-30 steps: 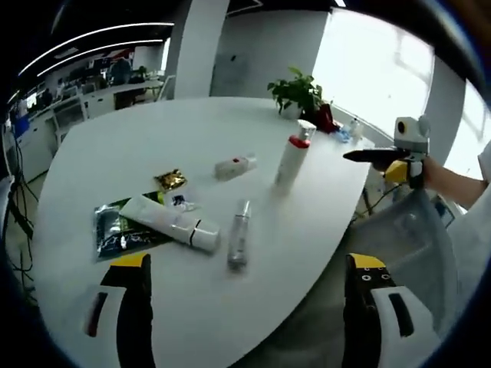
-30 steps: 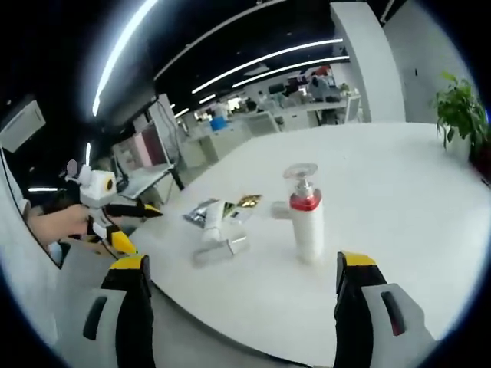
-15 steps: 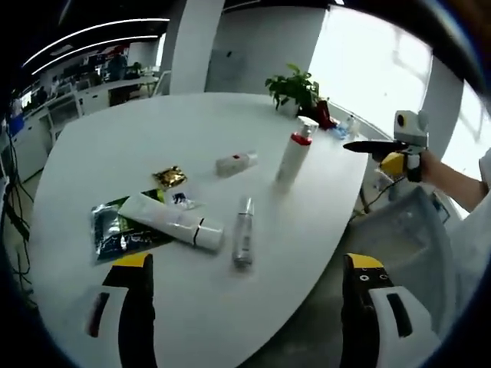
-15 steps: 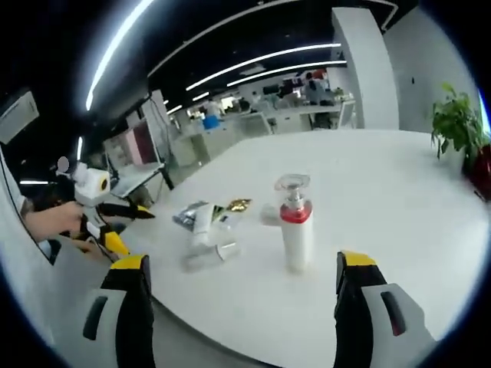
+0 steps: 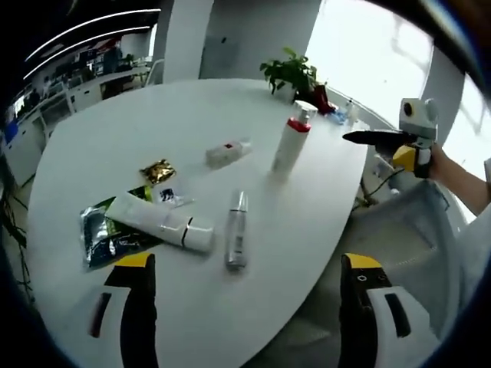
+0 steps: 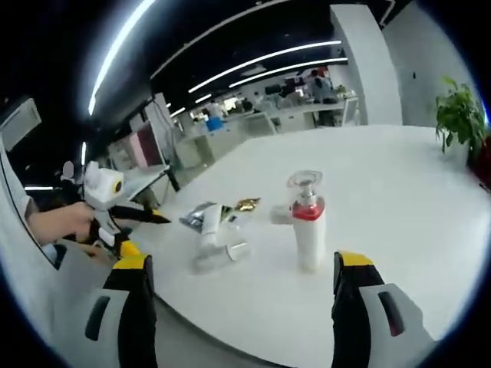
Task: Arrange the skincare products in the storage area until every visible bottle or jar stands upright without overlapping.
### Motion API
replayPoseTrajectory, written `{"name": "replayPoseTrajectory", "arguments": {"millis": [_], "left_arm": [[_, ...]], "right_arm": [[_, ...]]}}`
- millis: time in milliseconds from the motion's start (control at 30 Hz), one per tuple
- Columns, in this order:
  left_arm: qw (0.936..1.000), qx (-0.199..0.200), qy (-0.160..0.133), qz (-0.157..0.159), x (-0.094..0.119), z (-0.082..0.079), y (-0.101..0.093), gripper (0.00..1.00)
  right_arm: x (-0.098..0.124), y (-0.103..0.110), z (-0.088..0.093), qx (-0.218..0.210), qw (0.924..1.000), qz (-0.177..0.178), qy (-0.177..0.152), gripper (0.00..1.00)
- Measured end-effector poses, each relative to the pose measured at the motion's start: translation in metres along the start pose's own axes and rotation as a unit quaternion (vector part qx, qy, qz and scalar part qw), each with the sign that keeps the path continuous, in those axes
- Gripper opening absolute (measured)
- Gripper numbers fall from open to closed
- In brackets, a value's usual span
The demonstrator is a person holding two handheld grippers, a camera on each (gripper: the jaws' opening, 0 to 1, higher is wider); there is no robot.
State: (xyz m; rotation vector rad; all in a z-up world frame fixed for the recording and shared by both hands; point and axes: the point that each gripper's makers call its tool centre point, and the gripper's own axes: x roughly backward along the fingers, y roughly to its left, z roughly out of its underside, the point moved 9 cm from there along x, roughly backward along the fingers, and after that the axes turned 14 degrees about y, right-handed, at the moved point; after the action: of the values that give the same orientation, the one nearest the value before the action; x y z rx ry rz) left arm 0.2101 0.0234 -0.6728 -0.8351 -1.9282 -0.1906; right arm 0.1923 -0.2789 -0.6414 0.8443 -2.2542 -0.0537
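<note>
One pump bottle (image 5: pixel 290 143) stands ahead; tube (image 5: pixel 159 222), slim bottle (image 5: pixel 236 238) and jar (image 5: pixel 227 152) still lie flat; both grippers gape empty.

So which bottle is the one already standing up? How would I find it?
Start at the big white table and look toward the end with the leafy potted plant. The white pump bottle stands there, upright, with a red collar and clear cap. Its neighbours all lie flat.

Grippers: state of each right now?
Left gripper: open, holding nothing, short of the table.
Right gripper: open, holding nothing, facing the upright pump bottle.
</note>
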Motion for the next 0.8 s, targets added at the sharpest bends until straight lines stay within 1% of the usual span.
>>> {"name": "replayPoseTrajectory", "arguments": {"millis": [67,133,233,333,400,533,667,800], "left_arm": [[1.0000,0.002,0.003,0.000,-0.003,-0.005,0.001,0.92],[1.0000,-0.001,0.008,0.001,-0.008,-0.007,0.000,0.92],[0.9996,-0.013,0.023,-0.002,-0.014,-0.009,-0.003,0.90],[0.9993,-0.017,0.032,0.003,-0.020,-0.012,-0.005,0.87],[0.9989,-0.023,0.039,0.007,-0.024,-0.016,-0.002,0.85],[0.9970,-0.048,0.059,0.011,-0.032,-0.019,-0.010,0.82],[0.9945,-0.070,0.076,0.015,-0.043,-0.024,-0.007,0.74],[0.9905,-0.096,0.098,0.014,-0.050,-0.028,-0.010,0.70]], "right_arm": [[0.000,0.001,0.001,0.000,1.0000,-0.006,0.006,0.96],[-0.001,0.000,0.000,0.005,1.0000,-0.002,0.003,0.97],[-0.004,0.002,0.001,0.008,0.9999,0.001,0.006,0.97],[-0.006,0.004,0.003,0.029,0.9994,0.006,0.018,0.97],[-0.005,0.004,0.002,0.032,0.9994,0.007,0.015,0.97],[-0.002,0.002,0.002,0.025,0.9996,0.013,0.007,0.97],[-0.001,0.002,0.002,0.015,0.9998,0.009,0.000,0.96],[-0.001,0.002,0.002,0.017,0.9998,0.009,0.000,0.96]]}}
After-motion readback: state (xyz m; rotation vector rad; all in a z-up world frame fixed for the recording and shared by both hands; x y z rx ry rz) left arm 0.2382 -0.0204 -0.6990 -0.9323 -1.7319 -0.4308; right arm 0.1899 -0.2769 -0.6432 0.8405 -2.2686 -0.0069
